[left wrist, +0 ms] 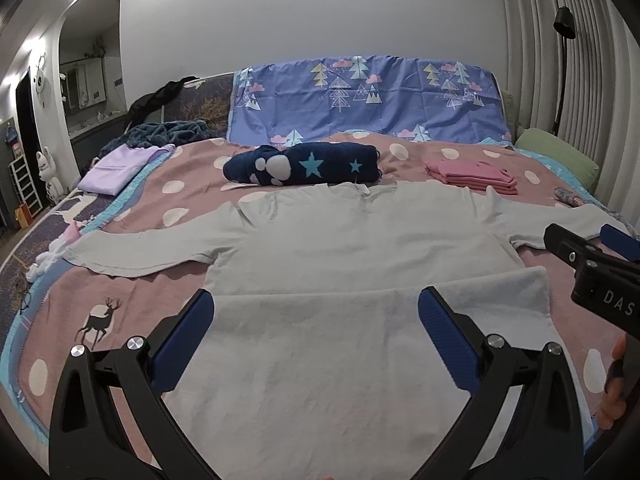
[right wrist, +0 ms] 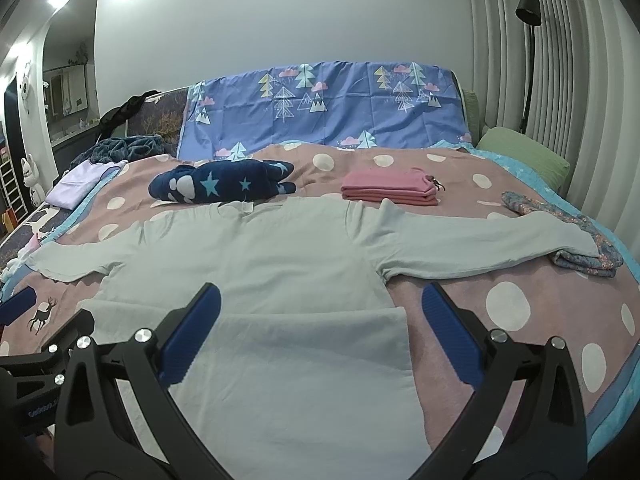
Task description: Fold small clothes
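A pale grey long-sleeved shirt (left wrist: 360,240) lies flat on the bed, sleeves spread left and right, its lower part folded up over the body. It also shows in the right wrist view (right wrist: 248,248). My left gripper (left wrist: 316,304) is open and empty, hovering over the folded hem. My right gripper (right wrist: 320,300) is open and empty above the shirt's right edge; its body shows at the right of the left wrist view (left wrist: 592,256). The left gripper shows at the lower left of the right wrist view (right wrist: 24,312).
The pink dotted bedspread (right wrist: 540,300) covers the bed. A folded pink stack (right wrist: 390,188), a rolled navy star garment (right wrist: 224,182), a lilac garment (right wrist: 76,184) and a floral cloth (right wrist: 584,244) lie around the shirt. A green pillow (right wrist: 524,152) sits far right.
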The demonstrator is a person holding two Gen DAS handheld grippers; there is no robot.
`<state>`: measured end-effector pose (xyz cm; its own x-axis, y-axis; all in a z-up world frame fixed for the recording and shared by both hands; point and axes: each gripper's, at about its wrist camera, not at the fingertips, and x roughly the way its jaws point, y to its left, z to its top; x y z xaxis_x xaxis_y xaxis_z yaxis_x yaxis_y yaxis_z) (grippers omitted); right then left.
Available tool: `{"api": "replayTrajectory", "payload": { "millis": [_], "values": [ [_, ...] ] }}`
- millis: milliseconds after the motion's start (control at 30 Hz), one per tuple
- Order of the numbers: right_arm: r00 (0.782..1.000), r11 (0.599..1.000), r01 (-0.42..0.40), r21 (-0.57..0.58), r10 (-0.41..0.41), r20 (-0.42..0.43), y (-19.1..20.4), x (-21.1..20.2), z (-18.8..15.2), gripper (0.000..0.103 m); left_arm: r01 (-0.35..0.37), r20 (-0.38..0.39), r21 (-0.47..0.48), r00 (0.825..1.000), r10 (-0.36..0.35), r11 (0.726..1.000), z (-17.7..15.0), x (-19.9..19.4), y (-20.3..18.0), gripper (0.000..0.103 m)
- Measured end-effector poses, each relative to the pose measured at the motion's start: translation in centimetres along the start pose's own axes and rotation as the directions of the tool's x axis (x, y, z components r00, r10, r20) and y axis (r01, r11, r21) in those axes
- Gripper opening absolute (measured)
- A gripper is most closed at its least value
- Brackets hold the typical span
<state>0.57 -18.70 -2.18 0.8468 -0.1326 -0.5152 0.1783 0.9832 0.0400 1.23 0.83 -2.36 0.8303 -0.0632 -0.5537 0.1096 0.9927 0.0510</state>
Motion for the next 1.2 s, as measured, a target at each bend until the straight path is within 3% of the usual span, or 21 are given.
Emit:
{"api": "replayTrajectory", "payload": {
  "millis": [1200],
  "values": [
    [0.999,1.000,0.021,-0.009,-0.022,-0.040,0.2,1.4,-1.3,0.101,0.008,-0.022,-0.025,1.000,-0.009,1.000,-0.7,0.8,0.3,0.102]
  ]
}}
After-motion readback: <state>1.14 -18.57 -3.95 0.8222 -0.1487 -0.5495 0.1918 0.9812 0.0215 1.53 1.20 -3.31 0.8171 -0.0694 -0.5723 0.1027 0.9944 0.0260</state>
